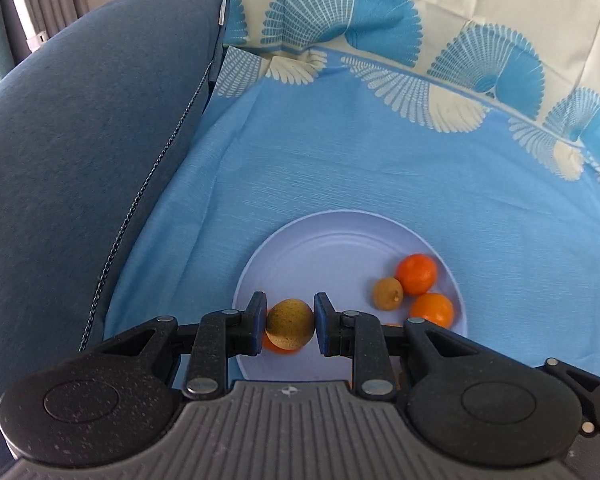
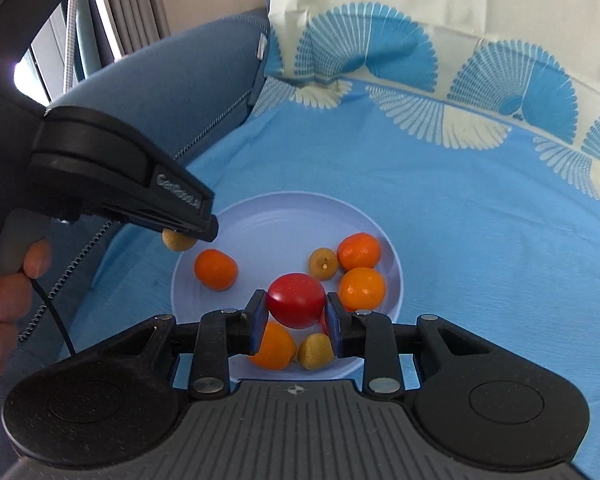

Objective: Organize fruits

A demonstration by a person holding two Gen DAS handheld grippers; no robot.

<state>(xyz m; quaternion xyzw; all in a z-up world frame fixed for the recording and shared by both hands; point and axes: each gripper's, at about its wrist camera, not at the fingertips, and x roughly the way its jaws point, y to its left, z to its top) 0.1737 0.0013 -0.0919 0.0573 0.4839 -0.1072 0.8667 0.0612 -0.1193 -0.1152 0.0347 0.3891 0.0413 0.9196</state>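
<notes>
The left gripper (image 1: 290, 328) is levelled low over the plate (image 1: 320, 248), its blue-padded jaws clamped on a round, speckled yellow-brown fruit (image 1: 290, 329) at the plate's 8 o'clock rim. In the right wrist view that same gripper (image 2: 188, 232) reaches in from 9 o'clock as a black wedge, with the person's hand (image 2: 8, 292) wrapped round its grey handle; only the underside of its fruit (image 2: 177, 241) shows below the tips.

The right gripper (image 2: 296, 318) sits nearer the plate's (image 2: 284, 216) 6 o'clock edge, jaws clamped on a smooth, glossy red fruit (image 2: 296, 300) held above the dish.

The plate is pale lavender, shallow and round, resting on a blue cloth (image 2: 460, 220) with cream fan prints. On it lie matte orange citrus: one at 9 o'clock (image 2: 216, 269), two touching at 3 o'clock (image 2: 359, 251) (image 2: 362, 289), with a small tan fruit (image 2: 323, 263) just beside them. Another orange (image 2: 274, 346) and a tan fruit (image 2: 315, 351) sit at 6 o'clock, partly hidden behind the right jaws. A blue upholstered cushion (image 1: 80, 140) rises at 9 o'clock.
</notes>
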